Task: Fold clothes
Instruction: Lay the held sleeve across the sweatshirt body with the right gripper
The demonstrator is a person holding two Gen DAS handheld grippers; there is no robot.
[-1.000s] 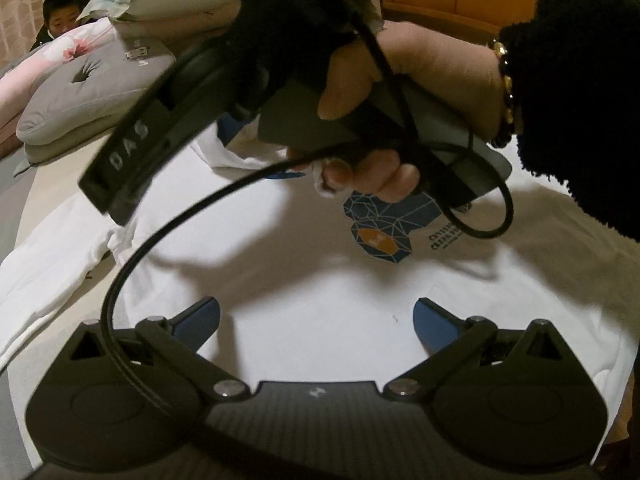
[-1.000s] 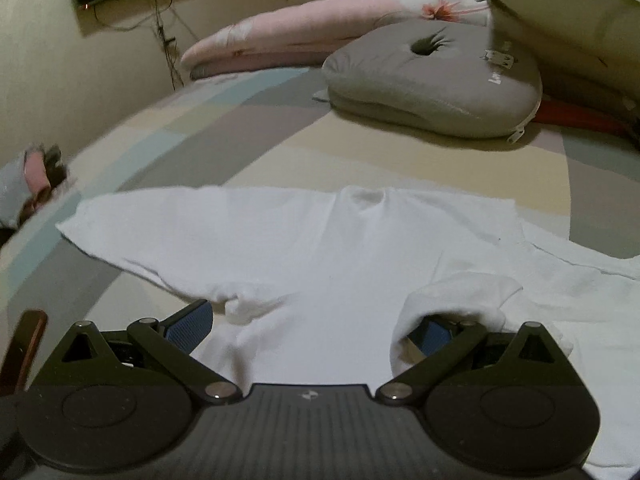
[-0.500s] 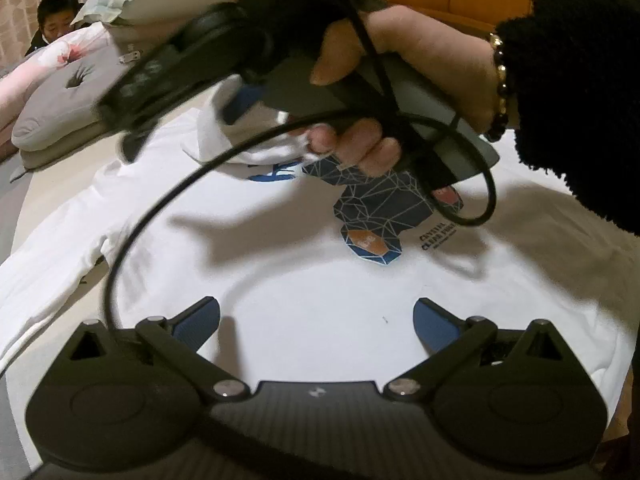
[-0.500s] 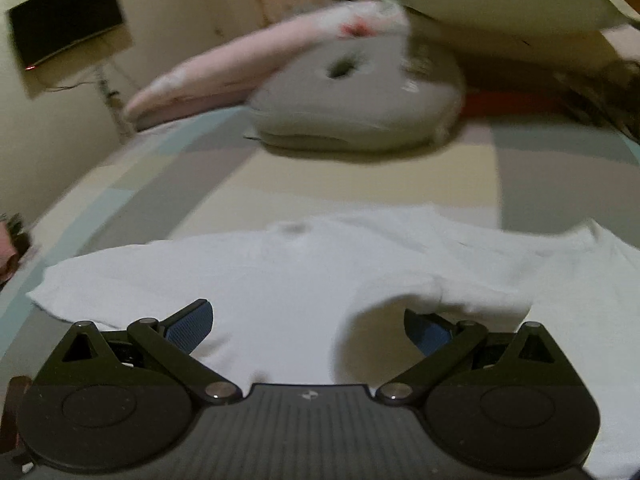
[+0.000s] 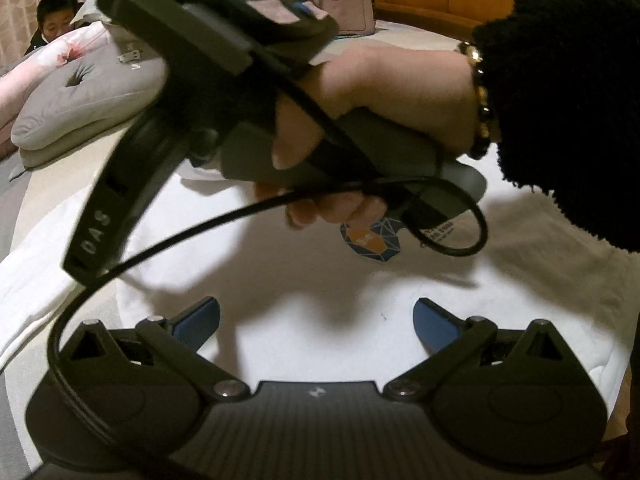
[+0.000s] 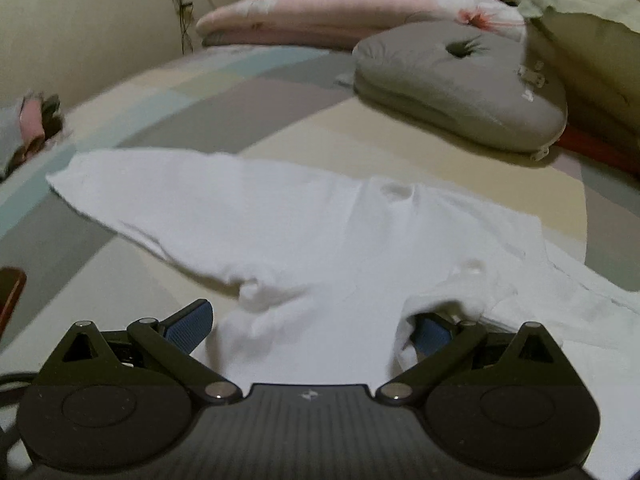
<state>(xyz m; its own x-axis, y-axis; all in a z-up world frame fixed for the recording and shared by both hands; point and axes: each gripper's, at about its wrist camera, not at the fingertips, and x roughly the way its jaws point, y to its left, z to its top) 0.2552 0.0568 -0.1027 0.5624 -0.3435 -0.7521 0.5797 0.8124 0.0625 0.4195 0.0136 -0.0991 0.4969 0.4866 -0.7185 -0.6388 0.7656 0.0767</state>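
Since half a second ago the right gripper [image 6: 308, 322] has dropped back down toward the white shirt [image 6: 320, 248], its view level again. Its jaws stand wide apart, a raised fold of cloth draped over the right finger at 3 o'clock. The left gripper [image 5: 316, 320] is spread open too, hovering above the shirt's printed chest. The shirt lies flat on the bed [image 6: 248, 92], long axis running 9 to 3 o'clock in the right wrist view, one sleeve pointing to 9 o'clock. A grey cushion [image 6: 460, 88] sits at 1 o'clock.
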